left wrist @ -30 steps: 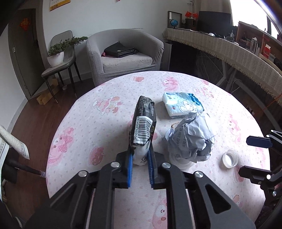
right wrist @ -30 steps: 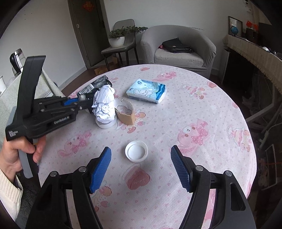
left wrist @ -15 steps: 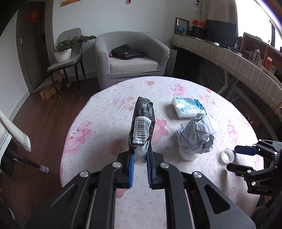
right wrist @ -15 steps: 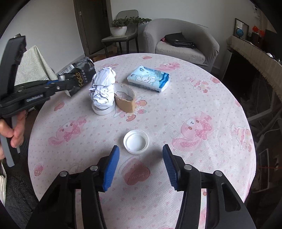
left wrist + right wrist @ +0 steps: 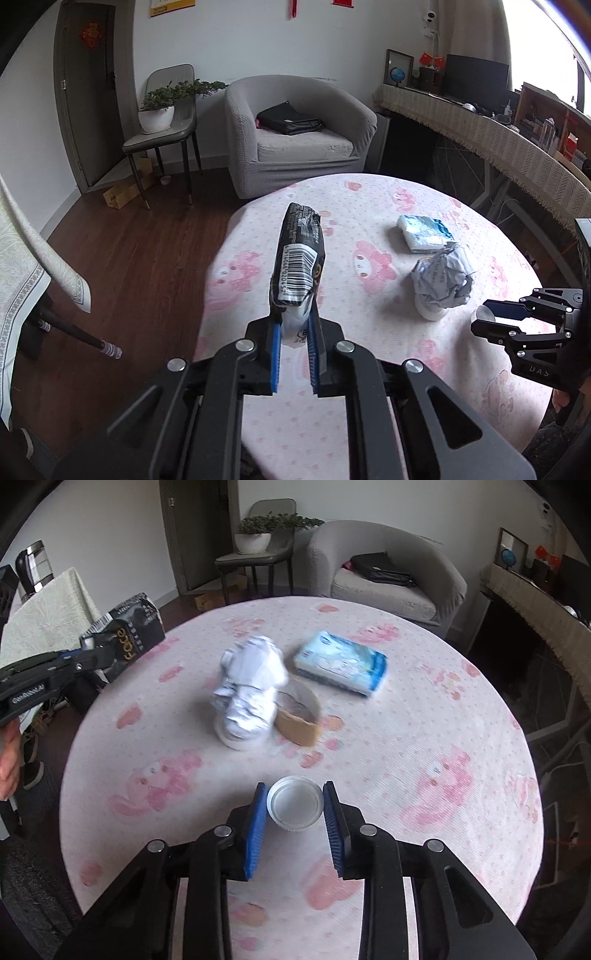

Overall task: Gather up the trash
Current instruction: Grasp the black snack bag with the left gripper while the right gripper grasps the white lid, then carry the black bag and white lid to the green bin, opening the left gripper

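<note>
The left gripper (image 5: 294,354) points down at a slant over the near-left edge of the round tabletop (image 5: 388,206), its blue pads pinched tight on the lower end of a black snack wrapper (image 5: 300,258) – the wrapper stands up out of the jaws, barcode label facing the camera. From the right wrist view the same wrapper (image 5: 125,638) hangs beyond the left rim of the tabletop (image 5: 443,738), with bare fingers (image 5: 9,753) of the person's left hand at the frame edge.

The right gripper (image 5: 295,823) angles down steeply near the front of the tabletop, its pads pressed on either side of a white bottle cap (image 5: 295,805) that lies open side up on the pink-patterned cloth. In the left wrist view this gripper (image 5: 491,315) reaches in from the right with the cap (image 5: 484,315) just showing between its tips.

Other trash lies further in: a crumpled grey-white paper wad (image 5: 251,686) sitting on a white tape roll, a torn cardboard ring (image 5: 299,716) touching it, and a blue tissue pack (image 5: 343,662) just behind.

Compared with a second ago – the right jaws stood wide, with the cap lying ahead of them; now they have closed onto it. The left gripper has drawn back and up from the middle of the tabletop with the wrapper, so more floor and the tabletop's left edge show beneath it.
</note>
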The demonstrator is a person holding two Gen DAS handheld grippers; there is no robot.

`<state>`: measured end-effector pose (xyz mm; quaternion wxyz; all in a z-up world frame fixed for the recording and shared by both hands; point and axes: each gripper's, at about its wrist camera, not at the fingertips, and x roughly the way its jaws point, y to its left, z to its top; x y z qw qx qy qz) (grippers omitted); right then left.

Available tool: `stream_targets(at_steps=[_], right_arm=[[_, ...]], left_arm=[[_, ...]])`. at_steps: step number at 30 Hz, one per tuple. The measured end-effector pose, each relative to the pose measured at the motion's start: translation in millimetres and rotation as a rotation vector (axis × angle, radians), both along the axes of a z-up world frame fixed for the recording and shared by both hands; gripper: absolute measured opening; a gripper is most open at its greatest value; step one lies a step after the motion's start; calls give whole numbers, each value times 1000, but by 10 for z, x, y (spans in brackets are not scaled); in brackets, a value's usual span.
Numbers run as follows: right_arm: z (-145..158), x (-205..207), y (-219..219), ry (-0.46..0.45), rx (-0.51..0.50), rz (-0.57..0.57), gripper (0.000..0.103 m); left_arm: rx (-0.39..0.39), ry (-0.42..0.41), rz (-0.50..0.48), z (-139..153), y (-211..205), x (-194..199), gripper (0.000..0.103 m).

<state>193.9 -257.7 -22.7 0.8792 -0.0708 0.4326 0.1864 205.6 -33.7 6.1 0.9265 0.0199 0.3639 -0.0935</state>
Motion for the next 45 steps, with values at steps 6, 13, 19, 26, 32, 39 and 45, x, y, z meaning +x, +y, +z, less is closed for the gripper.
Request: stream_targets(at_steps=[6, 13, 19, 26, 32, 39, 45], right_arm=[[50, 13, 342, 8, 24, 53, 30], [90, 43, 712, -1, 29, 99, 30], [129, 73, 1033, -8, 42, 137, 30], [192, 83, 1451, -21, 63, 196, 30], [199, 85, 1803, -23, 83, 245, 30], [177, 82, 2197, -12, 101, 293, 30], [108, 91, 2496, 10, 108, 321, 30]], left_arm=[[10, -6, 45, 35, 273, -50, 14], [14, 0, 107, 48, 658, -136, 14], [10, 34, 145, -95, 943, -195, 14], [28, 110, 181, -413, 1232, -224, 14], [65, 222, 207, -826, 1466, -199, 14], [67, 335, 202, -1221, 1681, -217, 14], [83, 444, 189, -1556, 1856, -282, 14]])
